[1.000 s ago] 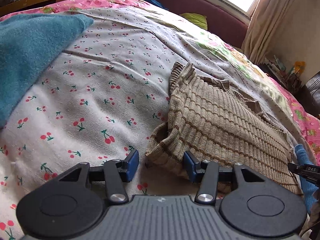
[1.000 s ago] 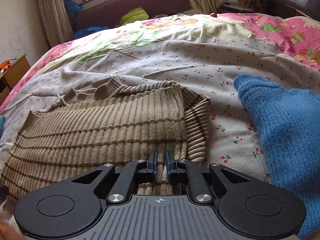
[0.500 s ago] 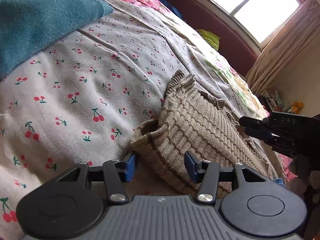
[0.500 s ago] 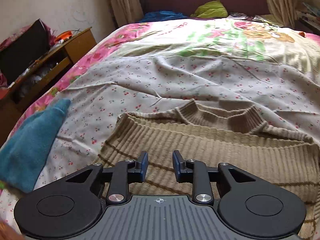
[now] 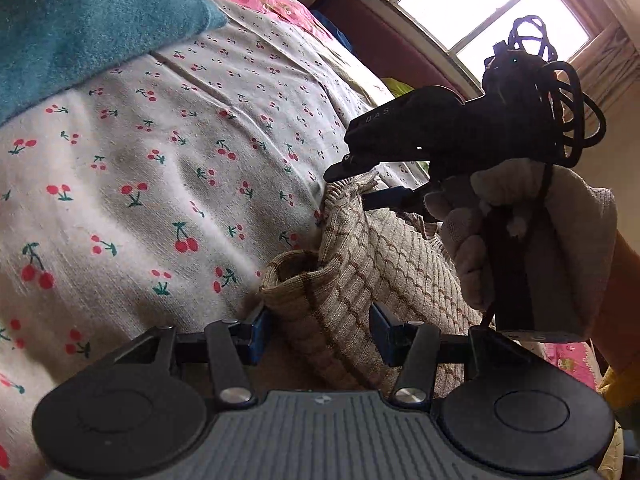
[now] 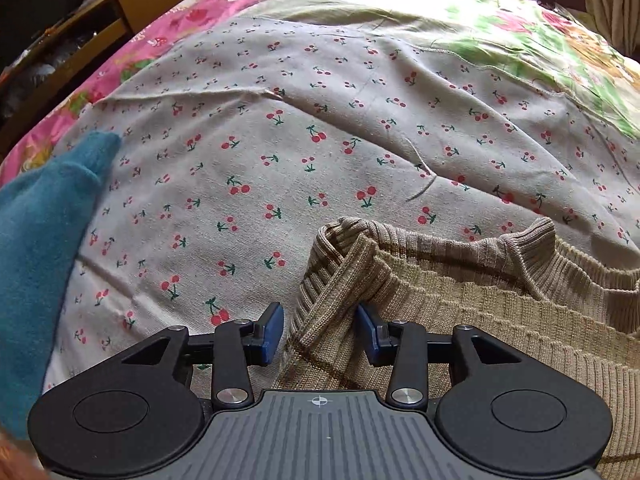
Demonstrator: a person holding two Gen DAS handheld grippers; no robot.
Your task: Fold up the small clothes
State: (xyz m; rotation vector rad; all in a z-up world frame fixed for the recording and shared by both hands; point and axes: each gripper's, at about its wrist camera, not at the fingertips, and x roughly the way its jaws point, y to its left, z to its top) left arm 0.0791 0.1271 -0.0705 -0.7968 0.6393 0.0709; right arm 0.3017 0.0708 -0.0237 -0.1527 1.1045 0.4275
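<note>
A tan ribbed sweater with brown stripes (image 5: pixel 376 264) lies on the cherry-print bedsheet (image 5: pixel 160 168). My left gripper (image 5: pixel 318 334) is open, its blue pads on either side of a bunched sleeve cuff at the sweater's near corner. In the right wrist view my right gripper (image 6: pixel 320 330) is open around a folded strip of the sweater (image 6: pixel 460 312) at its far left corner. The right gripper (image 5: pixel 420 140), held in a gloved hand, also shows in the left wrist view above that far corner.
A teal towel (image 5: pixel 80 28) lies on the bed to the left and also shows in the right wrist view (image 6: pixel 40 248). A wooden shelf (image 6: pixel 80 40) stands beside the bed. A window (image 5: pixel 492 12) and a maroon headboard are beyond the bed.
My right gripper has let go of the sweater's right edge, opened, and swung across to its far left corner. My left gripper has stayed open at the sleeve cuff, tilting closer.
</note>
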